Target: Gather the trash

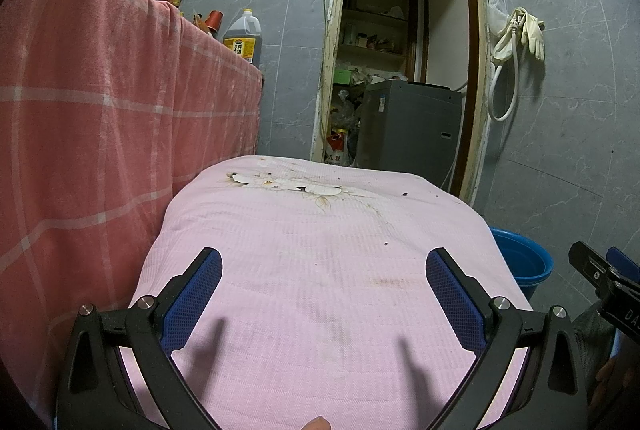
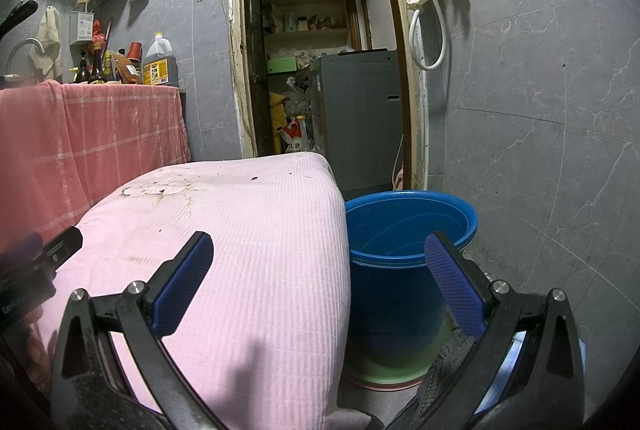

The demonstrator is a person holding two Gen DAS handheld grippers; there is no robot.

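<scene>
My left gripper [image 1: 324, 256] hangs open and empty over a pink cloth-covered table [image 1: 304, 310]. A few small dark crumbs [image 1: 404, 194] lie near the cloth's far edge, beside a faded flower print [image 1: 288, 186]. No larger piece of trash shows on the cloth. My right gripper [image 2: 319, 238] is open and empty at the table's right edge [image 2: 280, 270], half over a blue bucket [image 2: 408, 230] on the floor. The bucket's inside looks empty. The same dark crumbs [image 2: 254, 177] lie on the far part of the cloth in the right wrist view.
A counter draped in a red checked cloth [image 1: 100, 102] stands on the left with bottles and an oil jug [image 1: 244, 34]. Behind the table an open doorway [image 1: 400, 50] shows a grey machine [image 1: 412, 126] and shelves. Rubber gloves and a hose [image 1: 516, 38] hang on the tiled wall.
</scene>
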